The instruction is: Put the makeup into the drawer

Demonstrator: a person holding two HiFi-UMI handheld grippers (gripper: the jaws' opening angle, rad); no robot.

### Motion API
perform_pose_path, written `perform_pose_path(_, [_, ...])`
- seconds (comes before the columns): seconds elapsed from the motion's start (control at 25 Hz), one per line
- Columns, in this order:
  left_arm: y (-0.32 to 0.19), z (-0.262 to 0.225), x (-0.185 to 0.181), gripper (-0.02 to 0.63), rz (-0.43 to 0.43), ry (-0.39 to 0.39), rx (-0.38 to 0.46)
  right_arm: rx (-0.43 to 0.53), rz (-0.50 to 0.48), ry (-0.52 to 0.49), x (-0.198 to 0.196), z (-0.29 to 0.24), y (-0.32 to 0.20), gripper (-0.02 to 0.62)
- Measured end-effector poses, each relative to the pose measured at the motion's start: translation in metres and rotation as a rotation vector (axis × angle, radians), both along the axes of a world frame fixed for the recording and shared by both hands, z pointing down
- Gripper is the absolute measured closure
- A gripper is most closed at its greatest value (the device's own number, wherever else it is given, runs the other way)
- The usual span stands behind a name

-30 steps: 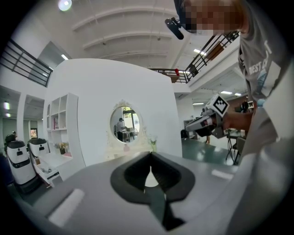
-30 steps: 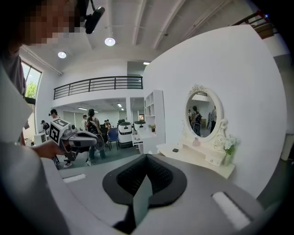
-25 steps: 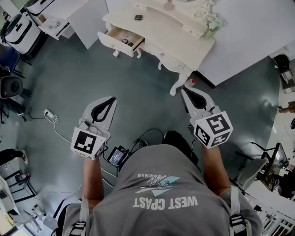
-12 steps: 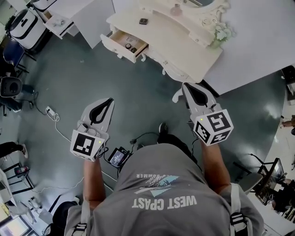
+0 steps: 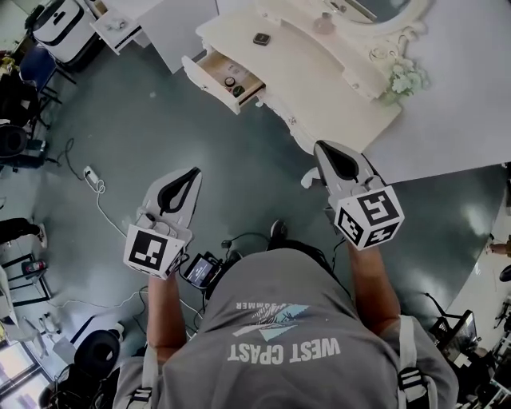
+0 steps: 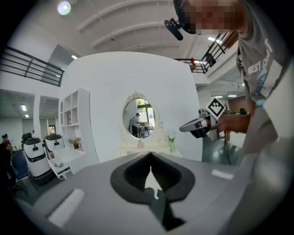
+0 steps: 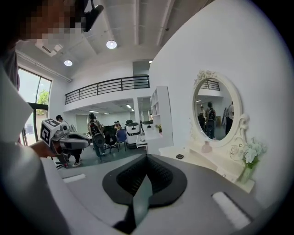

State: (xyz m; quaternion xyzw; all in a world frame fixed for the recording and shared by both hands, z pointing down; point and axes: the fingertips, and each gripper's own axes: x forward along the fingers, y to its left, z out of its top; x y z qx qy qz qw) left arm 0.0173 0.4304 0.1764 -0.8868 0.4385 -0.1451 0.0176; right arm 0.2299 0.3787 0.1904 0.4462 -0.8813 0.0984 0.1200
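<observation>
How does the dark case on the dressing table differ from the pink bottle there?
The dark case is flat and low; the pink bottle stands upright. The dark case lies out on the open tabletop; the pink bottle stands close under the mirror. Both are on the dressing table, outside the open drawer.

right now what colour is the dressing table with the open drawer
The dressing table is cream white, clearest in the head view.

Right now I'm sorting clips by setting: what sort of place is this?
Probably a staged bedroom corner inside a large hall: a white dressing table with an oval mirror, a freestanding curved wall, and a balcony railing.
</observation>
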Motion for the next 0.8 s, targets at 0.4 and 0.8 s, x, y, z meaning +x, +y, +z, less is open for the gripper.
perform_pose_path(0.4, [-0.029, 0.001, 0.029, 0.603, -0.025, -0.022, -0.015, -0.021, -0.058, -0.016, 0.014, 0.013, -0.041, 0.594])
perform_pose_path(0.8, [-0.102, 0.008, 0.006, 0.603, 0.122, -0.002, -0.028, -0.070, 0.087, 0.008, 0.002, 0.029, -0.079, 0.594])
